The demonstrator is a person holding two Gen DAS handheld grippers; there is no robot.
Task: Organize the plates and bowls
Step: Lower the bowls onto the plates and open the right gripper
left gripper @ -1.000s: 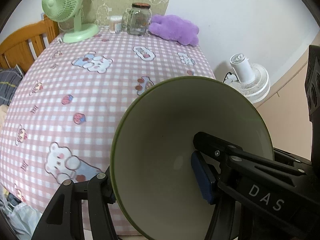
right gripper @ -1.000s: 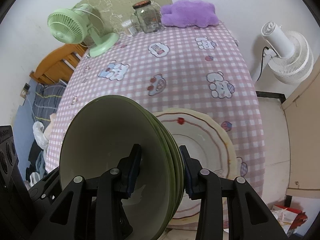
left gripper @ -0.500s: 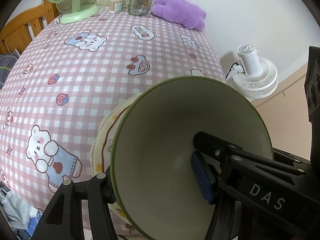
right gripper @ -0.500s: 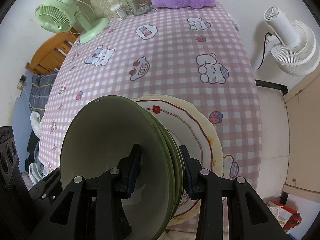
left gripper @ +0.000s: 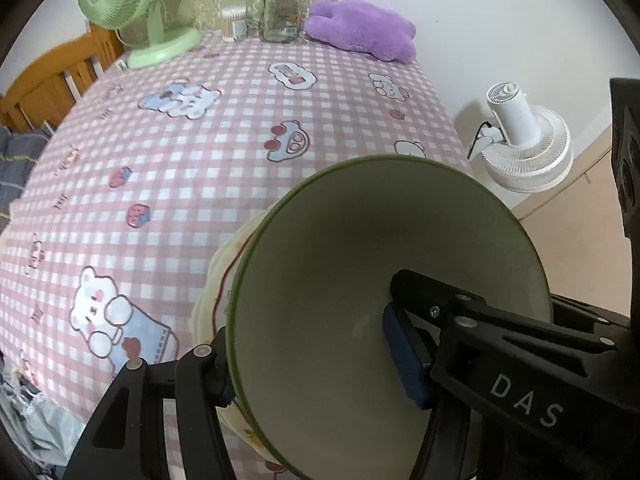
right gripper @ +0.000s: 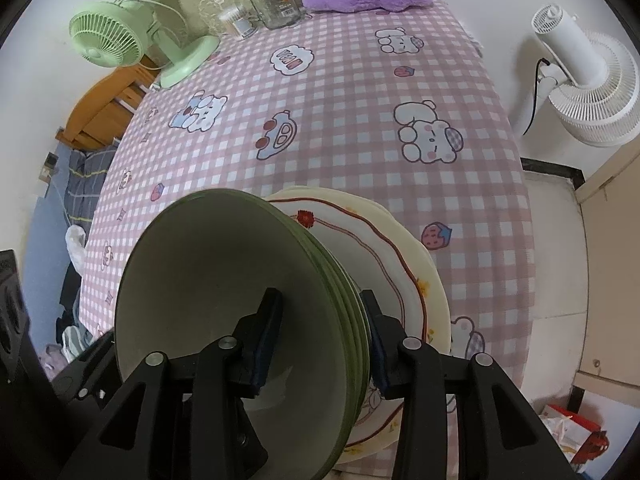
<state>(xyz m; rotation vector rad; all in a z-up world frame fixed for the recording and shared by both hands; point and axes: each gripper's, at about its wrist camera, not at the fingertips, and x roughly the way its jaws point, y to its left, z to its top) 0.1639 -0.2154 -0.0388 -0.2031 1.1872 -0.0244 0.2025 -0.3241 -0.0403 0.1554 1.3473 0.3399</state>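
A stack of green-rimmed bowls [right gripper: 224, 292], nested and cream-grey inside, is held by both grippers. My right gripper [right gripper: 320, 340] is shut on the rim of the stack, one pad inside and one outside. My left gripper [left gripper: 308, 364] is shut on the opposite rim of the same bowls [left gripper: 340, 300]. Just behind and below the bowls lie cream plates with a red wavy line and flower print [right gripper: 392, 260], near the front edge of the table; their edge also shows in the left wrist view [left gripper: 216, 280].
The table has a pink checked cloth with bear prints [left gripper: 192, 152]. At the far end stand a green fan [left gripper: 120, 8], a glass jar [left gripper: 282, 10] and a purple plush [left gripper: 360, 28]. A white floor fan [right gripper: 576, 84] stands right of the table. A wooden bed frame [left gripper: 48, 84] is at left.
Both grippers, still shut on the bowls, have shifted over the table; the cream plates have come into the left wrist view and show more fully beside the bowls in the right wrist view.
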